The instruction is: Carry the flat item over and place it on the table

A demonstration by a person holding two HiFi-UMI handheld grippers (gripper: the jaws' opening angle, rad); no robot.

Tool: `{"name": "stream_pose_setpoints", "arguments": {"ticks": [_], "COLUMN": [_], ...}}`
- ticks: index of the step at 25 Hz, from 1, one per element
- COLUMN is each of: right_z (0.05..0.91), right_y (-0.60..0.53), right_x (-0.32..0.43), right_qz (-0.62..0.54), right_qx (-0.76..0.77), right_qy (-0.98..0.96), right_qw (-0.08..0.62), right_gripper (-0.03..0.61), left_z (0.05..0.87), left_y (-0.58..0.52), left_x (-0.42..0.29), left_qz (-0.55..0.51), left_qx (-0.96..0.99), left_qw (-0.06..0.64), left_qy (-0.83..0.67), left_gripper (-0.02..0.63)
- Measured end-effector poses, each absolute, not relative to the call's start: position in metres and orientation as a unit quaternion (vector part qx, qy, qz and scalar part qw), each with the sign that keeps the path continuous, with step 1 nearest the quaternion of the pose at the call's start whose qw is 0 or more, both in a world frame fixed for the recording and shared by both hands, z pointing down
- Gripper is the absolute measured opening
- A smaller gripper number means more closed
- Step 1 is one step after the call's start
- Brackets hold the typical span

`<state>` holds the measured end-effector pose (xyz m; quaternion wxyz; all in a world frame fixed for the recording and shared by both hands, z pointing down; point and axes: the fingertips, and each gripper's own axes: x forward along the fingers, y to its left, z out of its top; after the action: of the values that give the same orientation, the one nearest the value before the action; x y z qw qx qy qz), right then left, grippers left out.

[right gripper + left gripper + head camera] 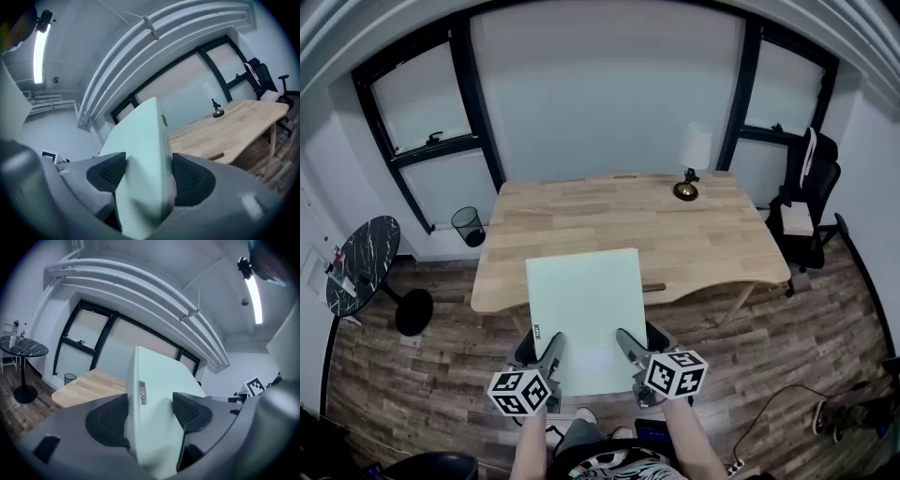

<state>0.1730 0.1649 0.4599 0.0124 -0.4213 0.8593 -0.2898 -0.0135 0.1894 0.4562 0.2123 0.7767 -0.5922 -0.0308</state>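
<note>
The flat item (586, 309) is a pale green slab held level in front of me, its far edge reaching over the near edge of the wooden table (694, 234). My left gripper (546, 361) clamps its near left part, and my right gripper (630, 352) clamps its near right part. In the left gripper view the flat item (159, 380) fills the gap of the left gripper (150, 416), both pads against it. In the right gripper view the flat item (145, 150) sits edge-on in the right gripper (147, 176), touching both pads. The wooden table (234, 122) lies beyond.
A brass lamp (689, 164) with a white shade stands at the table's far right. A black office chair (811, 187) with a box (797, 217) on it is to the right. A round black side table (361, 258) and a mesh bin (469, 225) are to the left.
</note>
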Motion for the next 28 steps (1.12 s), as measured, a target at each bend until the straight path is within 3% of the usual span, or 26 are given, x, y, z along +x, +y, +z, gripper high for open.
{"name": "stream_pose_setpoints", "arguments": {"ticks": [18, 28], "right_z": [0.460, 0.477], "right_y": [0.161, 0.097], "right_x": [0.168, 0.143], "right_qz": [-0.306, -0.320], "right_qx": [-0.411, -0.406], "right_qy": [0.859, 0.856], "right_qw": [0.016, 0.006], "right_gripper": [0.301, 0.301], "left_z": [0.454, 0.470], "left_y": [0.189, 0.127], "left_x": [-0.018, -0.045], "left_qz": [-0.022, -0.030], "left_qx": [0.771, 0.766], "left_qw": [0.214, 0.238], "left_qy": [-0.599, -0.596], "left_gripper": [0.299, 0.291]}}
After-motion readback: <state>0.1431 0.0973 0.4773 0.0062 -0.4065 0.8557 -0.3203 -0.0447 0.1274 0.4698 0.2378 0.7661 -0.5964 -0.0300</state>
